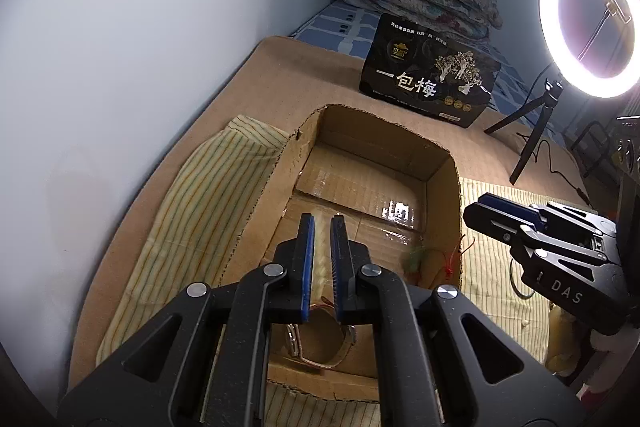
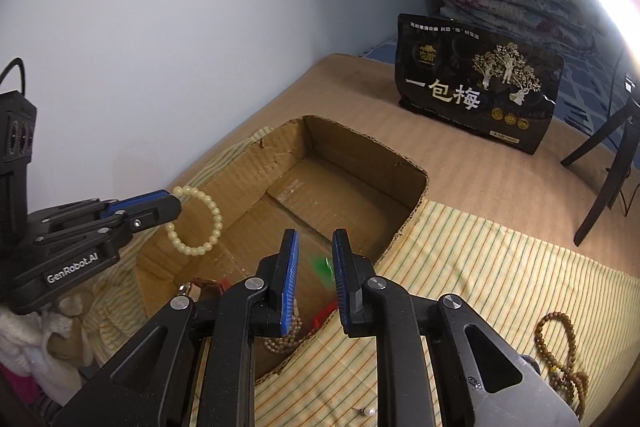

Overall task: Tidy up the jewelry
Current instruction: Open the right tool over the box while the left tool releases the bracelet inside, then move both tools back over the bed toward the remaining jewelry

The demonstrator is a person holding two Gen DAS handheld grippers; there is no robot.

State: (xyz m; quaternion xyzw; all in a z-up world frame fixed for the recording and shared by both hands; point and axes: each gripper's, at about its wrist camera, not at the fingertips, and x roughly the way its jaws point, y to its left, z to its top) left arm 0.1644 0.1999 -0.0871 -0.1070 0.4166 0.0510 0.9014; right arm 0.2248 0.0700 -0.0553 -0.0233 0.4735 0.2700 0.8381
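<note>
Left gripper (image 2: 176, 205) fingers clamped on a pale bead bracelet (image 2: 196, 221) over the cardboard box (image 2: 360, 163), right gripper (image 2: 314, 281) fingers apart, near the box's right edge, brown beads (image 2: 560, 355) on striped cloth (image 2: 480, 267) far right

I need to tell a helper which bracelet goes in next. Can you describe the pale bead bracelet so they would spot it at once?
Find the open cardboard box on the striped cloth. Above its near-left corner, the left gripper is shut on a ring of glossy cream beads, the pale bead bracelet. Unlike the brown bead strings lying on the cloth, it hangs in the air.
</note>
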